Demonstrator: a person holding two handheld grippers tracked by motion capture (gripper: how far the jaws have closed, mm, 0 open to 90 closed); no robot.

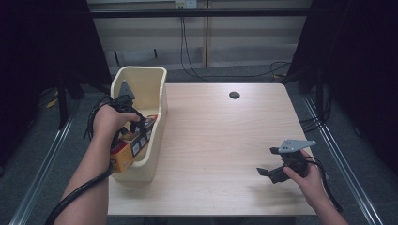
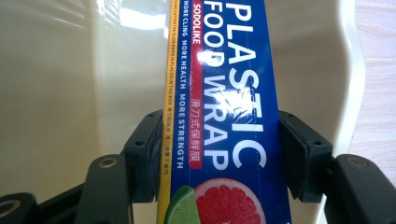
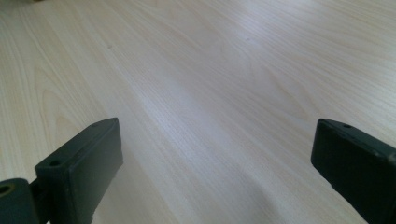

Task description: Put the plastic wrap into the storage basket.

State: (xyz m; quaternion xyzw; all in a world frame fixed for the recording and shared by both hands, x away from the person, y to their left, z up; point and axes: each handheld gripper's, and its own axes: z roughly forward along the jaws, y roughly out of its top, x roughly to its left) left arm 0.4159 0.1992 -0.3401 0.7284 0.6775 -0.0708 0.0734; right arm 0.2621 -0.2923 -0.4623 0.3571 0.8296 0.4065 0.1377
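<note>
We hold the plastic wrap box in the left tool, whose jaws are clamped on the two long sides of the box, and the box sits inside the cream bin at the left edge of the surface, its near end up toward our hand and its far end lower in the bin. The main risk, as we judge it, is that the box is long and glossy and we grip it partway along its length: if we lift or swing it, the free end could lever against the pads and twist or slide out. A second risk is the bin itself, which stands right at the edge of the surface; a box end that catches on the rim or wall could drag or tip the bin over that edge. If we let go here, the box could drop crooked and lean on the wall instead of lying flat. In the high view our left hand reaches over the near part of the bin with the wrist bent down, the tool pointing into it and its cable trailing along the forearm. The right tool rests low over bare wood near the right front corner, well apart from the bin, its jaws spread wide with nothing between them, pointing leftward across the surface.
</note>
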